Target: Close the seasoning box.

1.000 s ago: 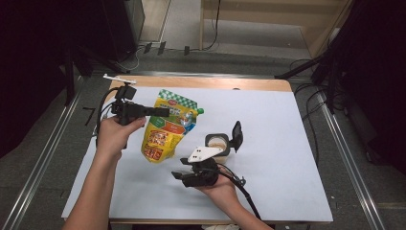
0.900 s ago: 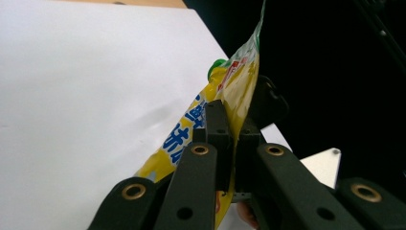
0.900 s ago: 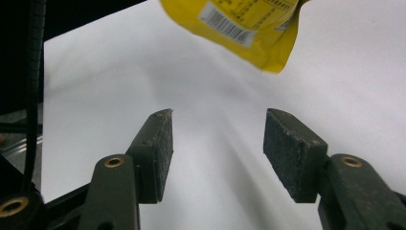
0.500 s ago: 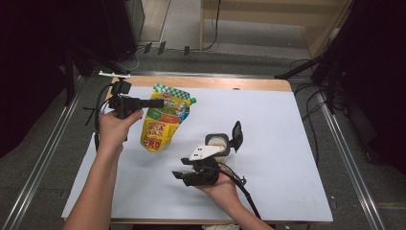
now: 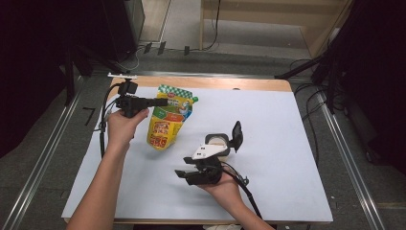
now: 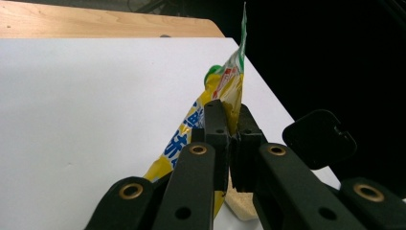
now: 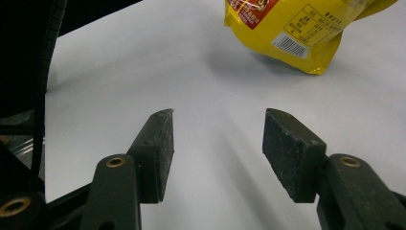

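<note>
- High view: the yellow pouch (image 5: 167, 122) is held up by its green top edge in the left hand-held gripper (image 5: 160, 102), with its bottom corner resting on or just above the white sheet of the bench (image 5: 297, 143). A small open tub (image 5: 216, 140) with a black flip lid is seen near the middle of the bench, just beyond the right hand-held gripper (image 5: 182, 173), which is kept low over the sheet near the front edge.
- Step in hand, as judged: the pouch is being carried or stood up with the left grip, perhaps towards the tub. The next move calls for a steady pinch on the thin top seam and, probably, a second grip from the right side.
- Left gripper view: the jaws are closed narrow on the pouch's upper edge, pads pressed on the foil. The lid of the tub is seen at the right; a pale thing below the jaws cannot be made out.
- Right gripper view: the jaws are held moderately wide with nothing between them, only bare sheet. The pouch's lower corner with its barcode is cut off at the top edge.
- The print on the pouch is too small to read.
</note>
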A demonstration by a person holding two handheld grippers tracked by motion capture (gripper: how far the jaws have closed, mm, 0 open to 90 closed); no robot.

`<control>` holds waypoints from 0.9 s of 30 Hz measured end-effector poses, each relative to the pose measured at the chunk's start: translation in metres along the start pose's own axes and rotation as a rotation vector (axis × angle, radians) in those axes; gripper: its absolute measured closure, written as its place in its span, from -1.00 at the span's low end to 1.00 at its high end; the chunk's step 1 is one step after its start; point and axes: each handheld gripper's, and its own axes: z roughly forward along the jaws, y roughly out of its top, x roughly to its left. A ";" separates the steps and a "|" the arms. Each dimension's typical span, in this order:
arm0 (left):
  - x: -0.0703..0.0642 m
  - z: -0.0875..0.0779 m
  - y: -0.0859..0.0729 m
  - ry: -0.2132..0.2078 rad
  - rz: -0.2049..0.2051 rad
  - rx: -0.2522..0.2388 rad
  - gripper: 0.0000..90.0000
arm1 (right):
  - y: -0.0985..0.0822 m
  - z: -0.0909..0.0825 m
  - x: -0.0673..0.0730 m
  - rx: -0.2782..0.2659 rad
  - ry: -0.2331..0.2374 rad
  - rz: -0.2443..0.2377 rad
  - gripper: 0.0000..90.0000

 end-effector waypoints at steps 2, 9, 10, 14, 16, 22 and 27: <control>-0.001 -0.002 -0.001 0.003 0.002 0.004 0.96 | 0.000 0.000 0.000 0.001 -0.001 -0.001 0.01; -0.001 -0.010 -0.009 -0.021 0.013 0.008 0.93 | 0.003 -0.002 0.000 0.000 0.005 -0.001 0.02; -0.001 -0.012 -0.010 -0.020 0.020 0.008 0.93 | 0.003 -0.002 0.000 0.000 0.005 -0.001 0.02; 0.000 -0.019 -0.014 -0.021 0.017 0.009 0.92 | 0.005 -0.003 0.000 -0.004 0.004 -0.011 0.02; -0.001 -0.025 -0.018 -0.026 0.011 0.008 0.91 | 0.006 -0.003 0.000 -0.001 0.006 -0.013 0.02; -0.002 -0.033 -0.025 -0.032 0.009 0.004 0.86 | 0.008 -0.003 0.000 -0.003 0.011 -0.015 0.02; -0.003 -0.041 -0.032 -0.050 0.003 -0.005 0.77 | 0.009 -0.002 0.001 -0.004 0.013 -0.017 0.02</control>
